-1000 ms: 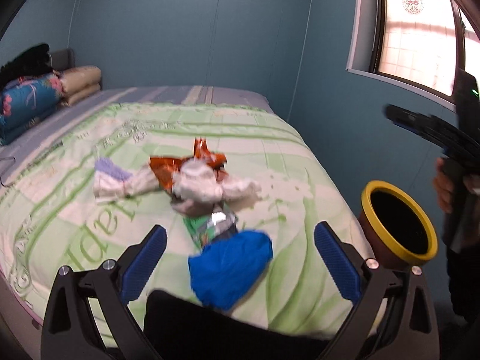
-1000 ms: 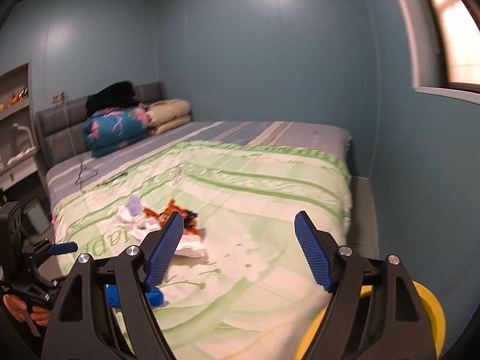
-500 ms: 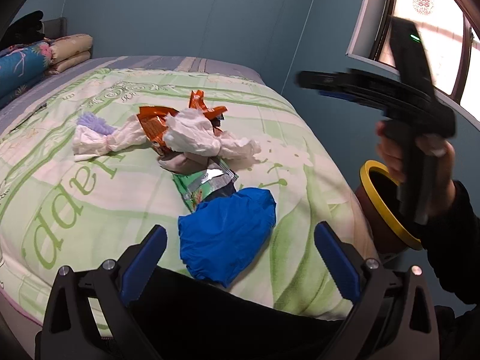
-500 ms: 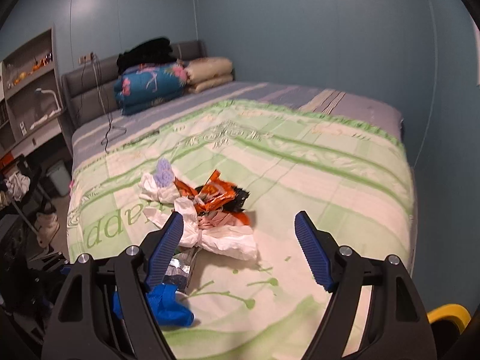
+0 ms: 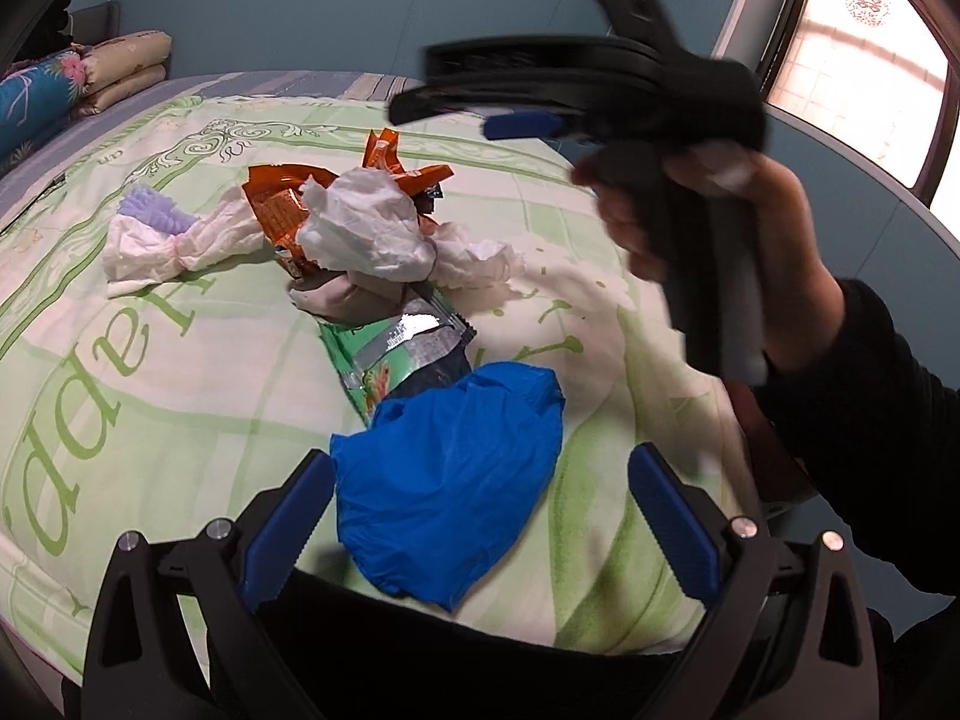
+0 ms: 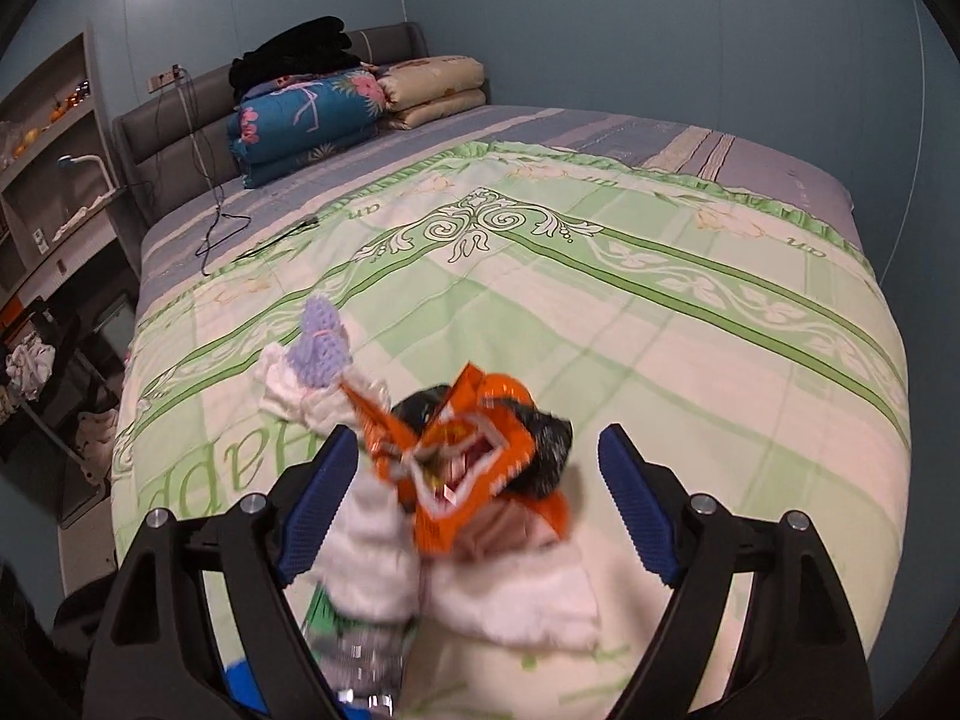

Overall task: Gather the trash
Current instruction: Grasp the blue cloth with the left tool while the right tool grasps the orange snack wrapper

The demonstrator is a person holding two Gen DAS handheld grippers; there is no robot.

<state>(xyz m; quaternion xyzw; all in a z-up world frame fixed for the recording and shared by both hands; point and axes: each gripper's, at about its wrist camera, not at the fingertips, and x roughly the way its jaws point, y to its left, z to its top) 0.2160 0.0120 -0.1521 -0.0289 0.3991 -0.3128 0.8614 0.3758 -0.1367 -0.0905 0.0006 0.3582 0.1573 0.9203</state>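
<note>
A crumpled blue plastic bag [image 5: 444, 480] lies on the green bedspread [image 5: 120, 372], between the fingers of my left gripper [image 5: 480, 525], which is open and low over it. Beyond it is a heap of trash: a green foil wrapper [image 5: 396, 348], white tissues [image 5: 366, 228], an orange snack wrapper [image 5: 282, 204] and a lilac knitted piece [image 5: 150, 210]. My right gripper [image 6: 480, 498] hovers over this heap with its jaws opening. The orange snack wrapper [image 6: 468, 456] sits between its fingers, which do not press on it. A hand [image 5: 720, 228] holds that gripper.
Folded quilts [image 6: 306, 114] and a black garment are stacked at the headboard. A cable [image 6: 210, 228] trails over the bed's far left side. Shelves [image 6: 48, 150] stand left of the bed. A window [image 5: 864, 48] is in the wall on the right.
The right gripper swept left from beside the bed to over the trash heap. The left gripper sank closer to the blue bag. The yellow-rimmed bin is now hidden behind the hand and sleeve.
</note>
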